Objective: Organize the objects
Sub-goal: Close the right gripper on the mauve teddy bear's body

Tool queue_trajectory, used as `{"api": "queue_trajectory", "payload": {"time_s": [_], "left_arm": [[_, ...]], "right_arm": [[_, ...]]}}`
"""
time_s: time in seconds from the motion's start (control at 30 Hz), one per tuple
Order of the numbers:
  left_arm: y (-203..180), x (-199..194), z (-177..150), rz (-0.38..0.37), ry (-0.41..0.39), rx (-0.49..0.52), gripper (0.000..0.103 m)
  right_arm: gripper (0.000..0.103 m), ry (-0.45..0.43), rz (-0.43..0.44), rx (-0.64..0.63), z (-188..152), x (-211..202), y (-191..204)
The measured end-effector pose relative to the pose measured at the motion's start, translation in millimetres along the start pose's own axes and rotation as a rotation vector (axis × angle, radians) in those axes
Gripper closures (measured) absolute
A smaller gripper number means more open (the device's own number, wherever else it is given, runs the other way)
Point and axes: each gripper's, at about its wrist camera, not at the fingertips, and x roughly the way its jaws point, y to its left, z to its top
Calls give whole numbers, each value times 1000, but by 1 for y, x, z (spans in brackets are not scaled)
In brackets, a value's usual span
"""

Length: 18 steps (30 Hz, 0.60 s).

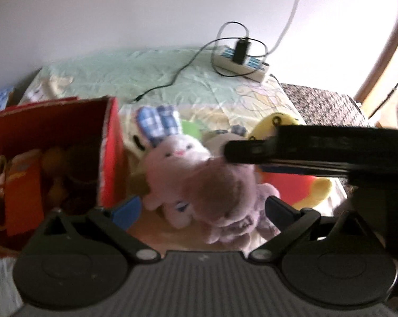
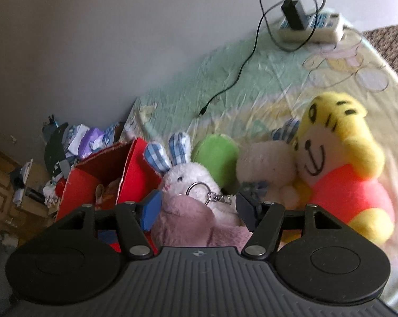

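Left wrist view: left hand-held gripper (image 1: 202, 208) jaws spread wide, pads not pressing anything — pink plush rabbit (image 1: 199, 182) lies between and just ahead of them on the bed sheet (image 1: 151, 74). The rabbit has blue-checked ears pointing to 11 o'clock. Red cardboard box (image 1: 108, 153) at 9 o'clock, open top, with small items inside, too blurred to name. Right hand-held gripper (image 1: 225, 152) comes in from 3 o'clock, its tip at the rabbit's head; contact unclear in the blur. White power strip (image 1: 242, 62) with black charger at 1 o'clock, well apart. Right wrist view: right hand-held gripper (image 2: 197, 207) jaws partly open, pink plush between the pads, touch not certain; a metal key ring (image 2: 197, 189) lies on top. White rabbit plush (image 2: 188, 178) just ahead, yellow tiger plush (image 2: 341, 155) at 2 o'clock, green plush (image 2: 217, 158) at 12, red box at 10.
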Motion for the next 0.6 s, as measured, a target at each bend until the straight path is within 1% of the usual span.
{"api": "queue_trajectory", "payload": {"time_s": [0.1,0.2,0.27,0.33,0.37,0.4,0.43,0.47,0.5,0.57,0.6], "left_arm": [[-8,8,-4,-33,18,37,4],[-8,19,-9,-75,30,39,3],[-9,26,-11,-82,37,42,3],[-10,35,-13,-72,42,45,4],[-10,39,-14,-65,48,41,10],[-10,43,-15,-67,60,39,21],[-10,47,-15,-68,73,42,26],[-10,52,-16,-72,84,44,29],[-11,53,-15,-74,87,44,30],[-13,55,-16,-65,72,46,31],[-14,54,-16,-65,65,50,35]], "right_arm": [[37,16,47,15,1,-2,-10],[37,20,95,0,3,-10,-23],[36,29,127,-38,3,-15,-28],[36,48,135,-87,0,-17,-30],[36,55,123,-106,-2,-16,-32],[33,54,109,-118,-3,-15,-33],[31,50,102,-118,-5,-14,-36],[31,51,110,-104,-6,-12,-39],[31,58,126,-78,-6,-10,-43],[30,82,166,-13,-6,-5,-51],[30,87,179,13,-8,-3,-53]]}}
